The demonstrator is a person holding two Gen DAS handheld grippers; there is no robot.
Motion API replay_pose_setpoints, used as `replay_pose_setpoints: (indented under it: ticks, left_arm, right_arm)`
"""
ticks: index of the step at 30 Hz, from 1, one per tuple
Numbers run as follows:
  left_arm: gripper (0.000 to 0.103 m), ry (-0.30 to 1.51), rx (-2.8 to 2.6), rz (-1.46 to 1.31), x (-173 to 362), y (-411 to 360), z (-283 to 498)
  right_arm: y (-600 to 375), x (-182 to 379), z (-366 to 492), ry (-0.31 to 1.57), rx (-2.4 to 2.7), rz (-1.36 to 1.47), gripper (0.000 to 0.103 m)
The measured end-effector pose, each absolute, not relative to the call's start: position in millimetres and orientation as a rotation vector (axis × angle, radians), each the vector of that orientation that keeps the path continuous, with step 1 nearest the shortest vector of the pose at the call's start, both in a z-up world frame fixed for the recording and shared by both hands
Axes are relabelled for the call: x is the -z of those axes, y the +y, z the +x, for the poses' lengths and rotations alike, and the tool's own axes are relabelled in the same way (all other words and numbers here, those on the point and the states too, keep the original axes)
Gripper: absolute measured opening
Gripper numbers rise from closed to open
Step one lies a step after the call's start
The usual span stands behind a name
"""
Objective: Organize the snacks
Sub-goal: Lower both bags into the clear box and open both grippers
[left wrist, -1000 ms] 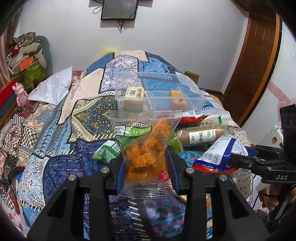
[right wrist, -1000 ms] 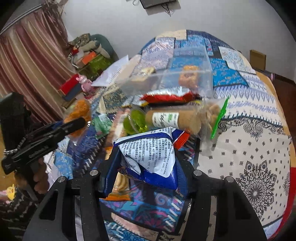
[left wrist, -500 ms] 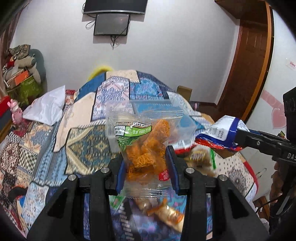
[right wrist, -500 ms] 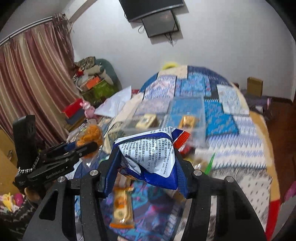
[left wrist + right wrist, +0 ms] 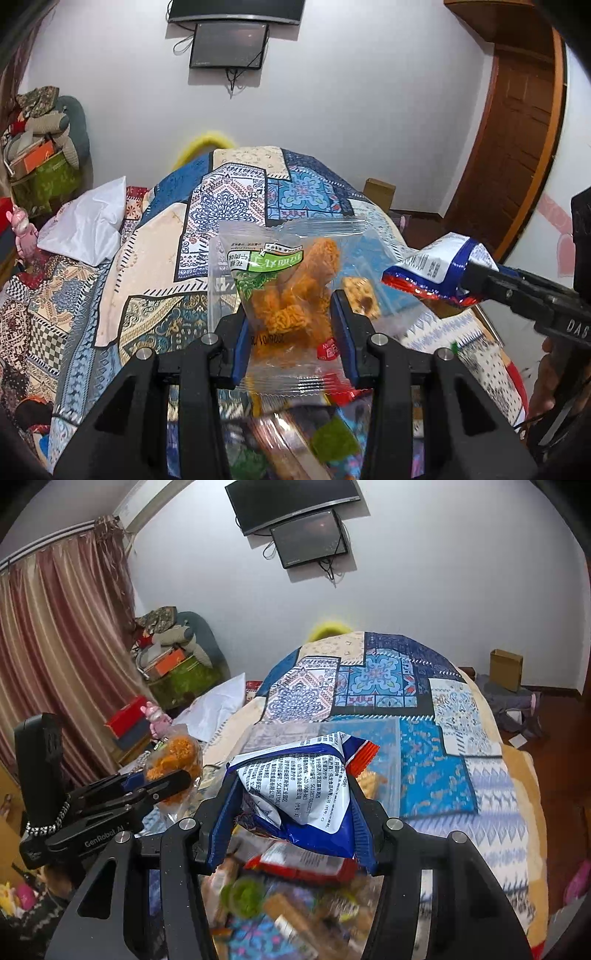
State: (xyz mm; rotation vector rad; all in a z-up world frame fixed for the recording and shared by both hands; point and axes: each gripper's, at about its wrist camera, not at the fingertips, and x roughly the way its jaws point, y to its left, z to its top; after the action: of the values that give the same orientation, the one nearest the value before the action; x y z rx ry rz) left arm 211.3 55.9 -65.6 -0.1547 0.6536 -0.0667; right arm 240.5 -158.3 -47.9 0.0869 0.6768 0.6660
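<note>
Left gripper (image 5: 291, 325) was pinching the clear bag of orange noodle snacks (image 5: 291, 295), right gripper (image 5: 291, 805) squeezed the blue-white packet (image 5: 295, 786), both above the bed (image 5: 480, 775)

My left tongs (image 5: 291, 325) pinch a noodle-snack bag (image 5: 288, 291), my right tongs (image 5: 291, 812) pinch a printed packet (image 5: 295, 794); both up over the bed (image 5: 461, 738). Clear bin (image 5: 388, 760) on the quilt just behind both. Loose snack pile (image 5: 280, 897) on the bed below the tongs. Pillow (image 5: 88, 225) left, cardboard box (image 5: 506, 668) on the floor far right, monitor (image 5: 229, 44) on the wall behind.
</note>
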Motion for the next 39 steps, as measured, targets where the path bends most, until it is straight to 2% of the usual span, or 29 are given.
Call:
replay_pose_setpoints:
  ticks: [22, 26, 30, 39]
  left_arm:
    - [0.040, 0.811, 0.030, -0.128, 130, 61, 313]
    - [0.041, 0.814, 0.004, -0.142, 133, 64, 315]
    - [0.052, 0.788, 0.005, -0.144, 124, 66, 308]
    - [0.054, 0.744, 0.022, -0.134, 85, 63, 261]
  right_arm:
    - [-98, 120, 328, 0.862, -0.629, -0.070, 0.052]
    - [-95, 127, 330, 0.888, -0.610, -0.086, 0.058]
    - [-97, 121, 327, 0.877, -0.604, -0.088, 0.061]
    - [-123, 77, 298, 0.798, -0.619, -0.036, 0.061]
